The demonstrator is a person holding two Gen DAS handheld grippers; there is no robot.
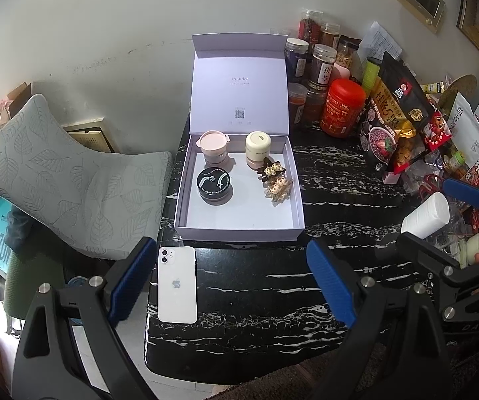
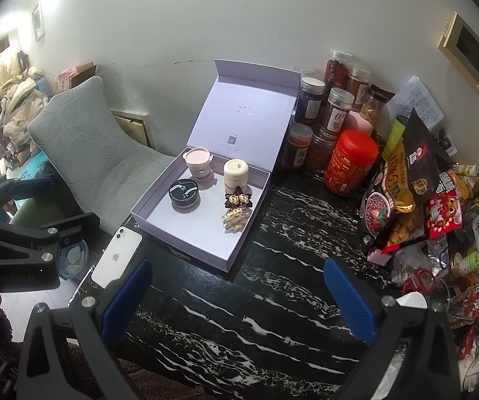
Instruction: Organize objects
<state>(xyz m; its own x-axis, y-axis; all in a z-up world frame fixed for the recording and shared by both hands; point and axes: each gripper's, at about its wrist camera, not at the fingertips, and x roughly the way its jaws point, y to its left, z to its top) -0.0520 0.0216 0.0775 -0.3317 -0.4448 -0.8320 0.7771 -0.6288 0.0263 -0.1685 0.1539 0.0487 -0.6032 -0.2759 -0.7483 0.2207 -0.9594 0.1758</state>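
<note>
Showing only leftward: white tube (image 1: 426,217)

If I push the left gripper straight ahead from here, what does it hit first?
Probably the near wall of the open white box, which lies centred ahead of the left gripper; its jaws are open and empty. The white phone lies by the left finger. Height is unclear.

A lived-in home corner, judging by the black marble-patterned table (image 1: 323,180) crowded with food jars (image 1: 323,65), a red canister (image 1: 341,108) and snack bags (image 1: 394,113), the leaf-print cushioned chair (image 1: 66,180) beside it, the framed picture (image 2: 471,55) on the scuffed white wall, and clothes piled (image 2: 12,100) at the back.
</note>
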